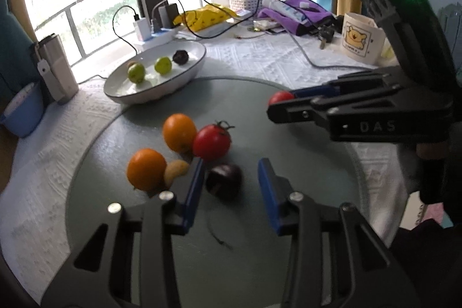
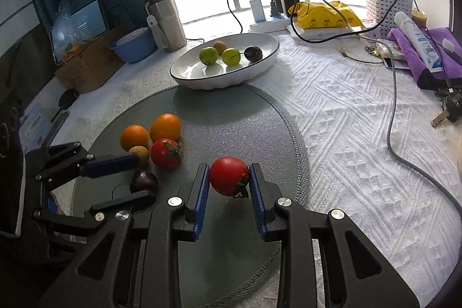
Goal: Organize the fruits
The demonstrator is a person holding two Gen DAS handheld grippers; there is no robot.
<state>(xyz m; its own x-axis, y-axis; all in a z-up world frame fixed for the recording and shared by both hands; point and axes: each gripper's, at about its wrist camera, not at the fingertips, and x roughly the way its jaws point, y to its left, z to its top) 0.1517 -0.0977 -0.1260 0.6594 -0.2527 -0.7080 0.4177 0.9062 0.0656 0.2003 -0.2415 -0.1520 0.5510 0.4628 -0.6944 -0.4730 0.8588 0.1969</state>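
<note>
On the round grey-green mat (image 1: 303, 163) my left gripper (image 1: 232, 163) stands open around a dark plum (image 1: 223, 181). The plum lies against the left pad, with a gap to the right pad. Just beyond it sit a red tomato (image 1: 211, 142), two oranges (image 1: 179, 132) (image 1: 146, 169) and a small yellowish fruit (image 1: 176, 171). My right gripper (image 2: 229, 168) is shut on a second red tomato (image 2: 228, 178), held just over the mat. The white plate (image 2: 184, 78) at the mat's far edge holds two green fruits (image 2: 208, 55), a dark plum and a brownish fruit.
A steel tumbler (image 2: 167, 22) and a blue bowl (image 2: 134, 45) stand left of the plate. A grey cable (image 2: 392, 120) runs across the white cloth on the right. A bear mug (image 1: 361, 36), purple cloth, keys, white basket and power strip crowd the back.
</note>
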